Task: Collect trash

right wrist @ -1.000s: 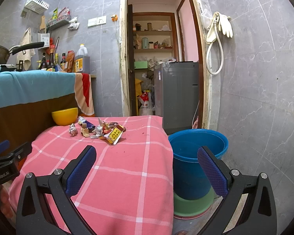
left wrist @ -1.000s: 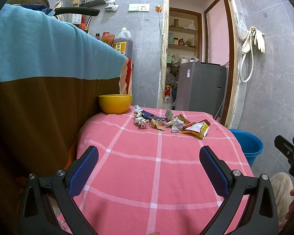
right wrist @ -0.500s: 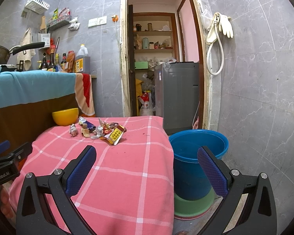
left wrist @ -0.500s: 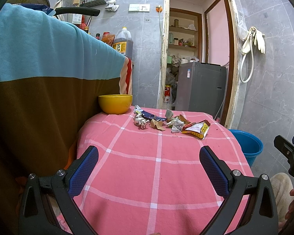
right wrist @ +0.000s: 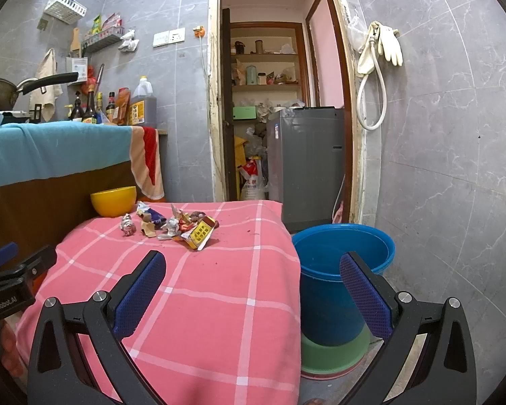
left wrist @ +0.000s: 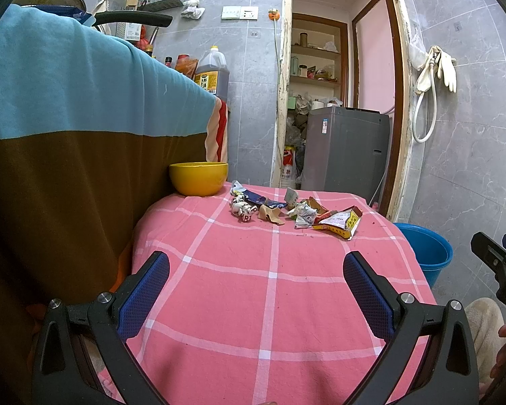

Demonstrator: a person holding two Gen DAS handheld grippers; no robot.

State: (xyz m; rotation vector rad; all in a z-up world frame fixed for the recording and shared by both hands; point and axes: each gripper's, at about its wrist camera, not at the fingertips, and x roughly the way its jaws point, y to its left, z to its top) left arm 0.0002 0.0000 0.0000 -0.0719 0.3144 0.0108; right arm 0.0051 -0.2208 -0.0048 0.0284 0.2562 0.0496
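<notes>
A pile of crumpled wrappers [left wrist: 295,211] lies at the far end of the pink checked tablecloth [left wrist: 270,287]; it also shows in the right wrist view [right wrist: 172,224]. The largest piece is a yellow and red packet [left wrist: 340,221], seen in the right wrist view too [right wrist: 199,233]. A blue bucket [right wrist: 340,263] stands on the floor right of the table, also in the left wrist view [left wrist: 428,253]. My left gripper [left wrist: 256,290] is open and empty over the near table end. My right gripper [right wrist: 253,290] is open and empty at the table's right edge.
A yellow bowl [left wrist: 199,177] sits at the table's far left corner. A cloth-draped counter [left wrist: 67,135] rises on the left. A grey washing machine [left wrist: 345,152] stands in the doorway behind. The bucket rests in a green basin [right wrist: 334,354].
</notes>
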